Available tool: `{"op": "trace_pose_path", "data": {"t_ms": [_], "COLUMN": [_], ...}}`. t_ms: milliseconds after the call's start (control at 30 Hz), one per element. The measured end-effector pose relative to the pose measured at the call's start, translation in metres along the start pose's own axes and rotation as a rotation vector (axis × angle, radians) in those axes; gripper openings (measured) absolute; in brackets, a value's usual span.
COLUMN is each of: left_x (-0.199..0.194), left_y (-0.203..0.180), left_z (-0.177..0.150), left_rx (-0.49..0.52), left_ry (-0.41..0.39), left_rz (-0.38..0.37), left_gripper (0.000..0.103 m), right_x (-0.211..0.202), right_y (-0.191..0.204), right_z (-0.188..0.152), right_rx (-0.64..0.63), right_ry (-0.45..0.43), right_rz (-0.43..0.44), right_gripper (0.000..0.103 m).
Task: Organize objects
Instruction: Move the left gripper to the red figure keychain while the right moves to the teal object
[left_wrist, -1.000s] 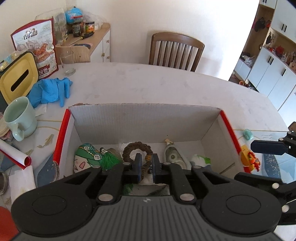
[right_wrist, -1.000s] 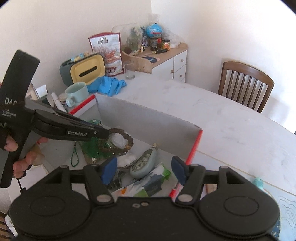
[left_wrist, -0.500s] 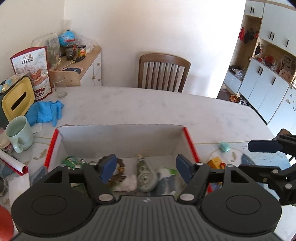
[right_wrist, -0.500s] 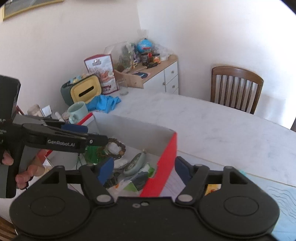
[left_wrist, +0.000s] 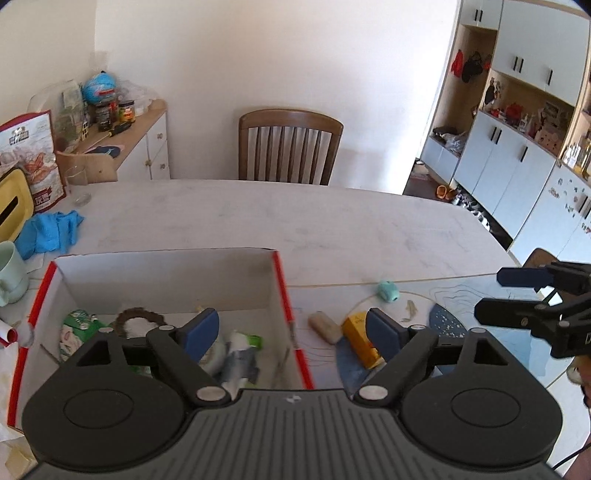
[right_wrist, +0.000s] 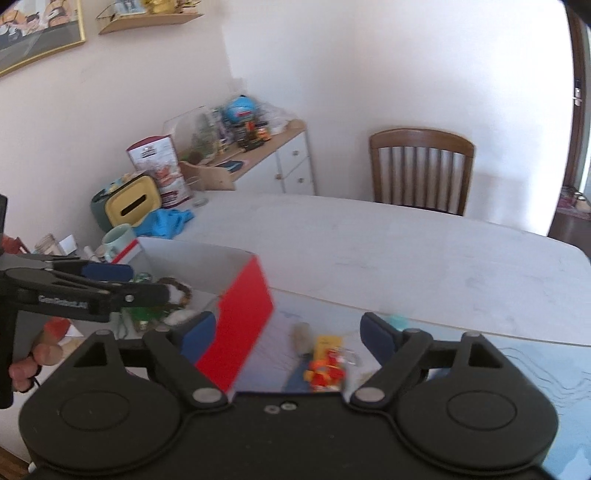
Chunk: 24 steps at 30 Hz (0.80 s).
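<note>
Left claw (left_wrist: 291, 328) now spread, bead bracelet (left_wrist: 138, 319) dropped in box (left_wrist: 284, 295); right claw (right_wrist: 288, 334) spread.

Cardboard box (left_wrist: 166, 273): matt grey inside, glossy red outside. Table (left_wrist: 295, 218): smooth, pale, marbled. Chair (left_wrist: 290, 146): varnished wood. Gloves (left_wrist: 50, 230): blue rubber. Mug (left_wrist: 11, 273): glazed ceramic.

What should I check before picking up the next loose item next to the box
1. Left claw open and empty: ok.
2. Right claw open and empty: ok.
3. Items left outside the box: yellow packet, beige block, teal piece: ok.
4. Beaded bracelet inside the box: ok.
5. Room left in the box: cannot tell.
6. Right wrist view sharp enough to aim: not ok, blurred.
</note>
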<state>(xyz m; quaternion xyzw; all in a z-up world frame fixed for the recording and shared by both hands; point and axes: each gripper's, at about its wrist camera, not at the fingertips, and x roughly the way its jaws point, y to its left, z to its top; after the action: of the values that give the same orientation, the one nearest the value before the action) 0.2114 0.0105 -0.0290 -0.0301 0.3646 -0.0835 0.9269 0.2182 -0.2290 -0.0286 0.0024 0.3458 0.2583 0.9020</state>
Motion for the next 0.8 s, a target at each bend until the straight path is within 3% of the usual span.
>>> {"op": "trace_pose_path", "data": {"t_ms": [267,400,633,800], "left_x": [0.015,0.022,0.045,0.067], "left_y": [-0.044,-0.067,-0.105,-0.122], "left_z": [-0.003,-0.009,-0.021,-0.033], "left_rx": [0.029,0.042,0.038,0.046], "left_ry": [0.028,-0.008,-0.016,-0.023], "left_rz": [-0.022,-0.036,-0.053,0.002], "left_gripper": [0.088,0.102,0.103,0.103], "right_x": [-0.011,-0.004,0.022,0.046], "right_y": [-0.050,-0.072,-0.101,-0.112], "right_z": [-0.011,-0.013,-0.012,-0.010], "right_rx": [0.007,0.009,0.002,-0.016], "right_ry": [0.005,0.024,0.067,0.093], "right_rz": [-0.066,-0.086,-0.092,-0.089], "right_gripper": [0.095,0.095,0.095,0.095]}}
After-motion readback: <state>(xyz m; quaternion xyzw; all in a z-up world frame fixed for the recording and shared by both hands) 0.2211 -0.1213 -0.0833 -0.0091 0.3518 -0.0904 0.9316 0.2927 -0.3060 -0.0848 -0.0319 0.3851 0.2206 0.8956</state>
